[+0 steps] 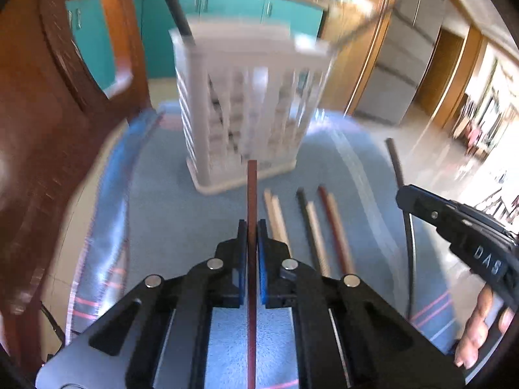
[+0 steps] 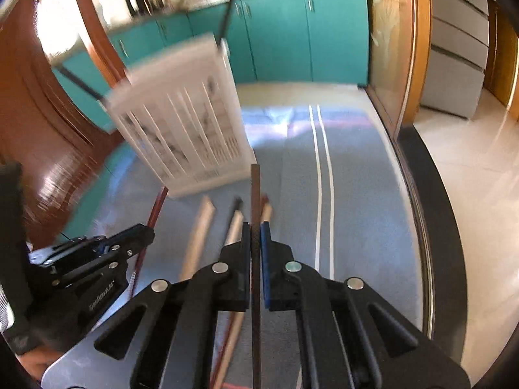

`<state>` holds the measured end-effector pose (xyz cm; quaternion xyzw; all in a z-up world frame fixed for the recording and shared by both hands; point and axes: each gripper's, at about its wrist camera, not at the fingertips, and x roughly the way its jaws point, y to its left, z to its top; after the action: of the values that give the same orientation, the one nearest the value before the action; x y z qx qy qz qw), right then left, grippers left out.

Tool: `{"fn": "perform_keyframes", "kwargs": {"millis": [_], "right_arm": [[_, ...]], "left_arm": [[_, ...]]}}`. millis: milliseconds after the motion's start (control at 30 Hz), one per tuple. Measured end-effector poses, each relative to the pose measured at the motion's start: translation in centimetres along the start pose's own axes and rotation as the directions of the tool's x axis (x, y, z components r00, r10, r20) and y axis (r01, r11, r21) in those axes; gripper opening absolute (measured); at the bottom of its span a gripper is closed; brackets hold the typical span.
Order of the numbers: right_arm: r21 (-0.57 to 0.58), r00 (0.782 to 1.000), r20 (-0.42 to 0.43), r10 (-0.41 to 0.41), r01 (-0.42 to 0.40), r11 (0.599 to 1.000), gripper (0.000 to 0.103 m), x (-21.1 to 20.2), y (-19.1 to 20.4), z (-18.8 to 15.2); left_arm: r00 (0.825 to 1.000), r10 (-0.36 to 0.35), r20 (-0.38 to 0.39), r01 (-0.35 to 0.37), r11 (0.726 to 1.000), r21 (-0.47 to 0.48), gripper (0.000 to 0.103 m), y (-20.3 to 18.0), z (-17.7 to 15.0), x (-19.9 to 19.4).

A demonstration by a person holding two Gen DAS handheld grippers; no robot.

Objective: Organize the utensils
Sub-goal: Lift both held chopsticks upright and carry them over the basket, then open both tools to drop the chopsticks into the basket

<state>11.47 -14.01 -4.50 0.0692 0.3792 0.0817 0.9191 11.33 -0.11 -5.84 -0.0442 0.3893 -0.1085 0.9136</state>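
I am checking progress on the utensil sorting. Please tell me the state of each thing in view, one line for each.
left gripper: shut on red-brown chopstick.
right gripper: shut on dark chopstick.
white slotted holder: upright on the blue cloth, two dark utensils inside.
loose chopsticks: lying flat on the cloth, not yet sorted.

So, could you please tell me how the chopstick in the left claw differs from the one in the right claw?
The chopstick in the left claw is reddish-brown; the chopstick in the right claw is dark grey-brown. In the right wrist view the red one slants beside the white holder, apart from the dark one. Both are clamped along their length, tips toward the holder.
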Motion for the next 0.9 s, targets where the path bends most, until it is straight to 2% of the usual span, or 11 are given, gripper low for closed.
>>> {"fn": "perform_keyframes", "kwargs": {"millis": [100,233,333,400,500,600,667,700,733,800,900], "right_arm": [[0.016,0.995,0.069,0.071,-0.072,0.997,0.007,-3.4,-0.2,1.5],[0.005,0.976,0.174,0.131,-0.134,0.991,0.007,-8.0,0.2,3.6],[0.001,0.953,0.254,0.166,-0.172,0.985,0.007,-10.5,0.8,5.5],[-0.014,0.928,0.328,0.176,-0.182,0.983,0.007,-12.0,1.4,7.4],[-0.022,0.895,0.408,0.177,-0.185,0.983,0.007,-13.3,2.3,10.0],[-0.013,0.856,0.490,0.168,-0.185,0.983,0.007,-13.6,2.4,12.4],[0.005,0.828,0.544,0.136,-0.165,0.986,0.007,-14.0,2.8,12.7],[0.015,0.817,0.563,0.126,-0.162,0.987,0.007,-14.0,2.7,12.9],[0.028,0.795,0.596,0.114,-0.163,0.986,0.007,-13.6,2.7,13.1],[0.040,0.776,0.625,0.085,-0.140,0.989,0.007,-12.6,2.7,13.2],[0.041,0.791,0.610,0.053,-0.098,0.994,0.007,-10.4,2.7,12.8]], "left_arm": [[0.995,-0.032,0.097,0.033,0.999,-0.015,0.007,0.6,1.4,-4.2],[0.966,-0.069,0.251,0.078,0.997,-0.025,0.007,1.0,3.7,-10.5],[0.921,-0.085,0.380,0.100,0.995,-0.019,0.007,1.1,5.8,-14.5],[0.877,-0.078,0.475,0.103,0.994,-0.028,0.007,1.3,7.6,-16.5],[0.823,-0.054,0.565,0.115,0.991,-0.073,0.007,2.1,10.0,-18.4],[0.777,0.008,0.629,0.084,0.990,-0.116,0.007,2.4,11.5,-19.1],[0.745,0.075,0.662,0.023,0.990,-0.138,0.007,2.7,12.0,-18.5],[0.739,0.102,0.666,-0.005,0.989,-0.147,0.007,2.8,12.0,-18.1],[0.742,0.122,0.660,-0.030,0.988,-0.149,0.007,2.8,12.1,-17.4],[0.768,0.126,0.628,-0.042,0.988,-0.147,0.007,2.9,12.5,-15.8],[0.811,0.117,0.573,-0.051,0.990,-0.130,0.007,2.5,12.5,-13.3]]}}
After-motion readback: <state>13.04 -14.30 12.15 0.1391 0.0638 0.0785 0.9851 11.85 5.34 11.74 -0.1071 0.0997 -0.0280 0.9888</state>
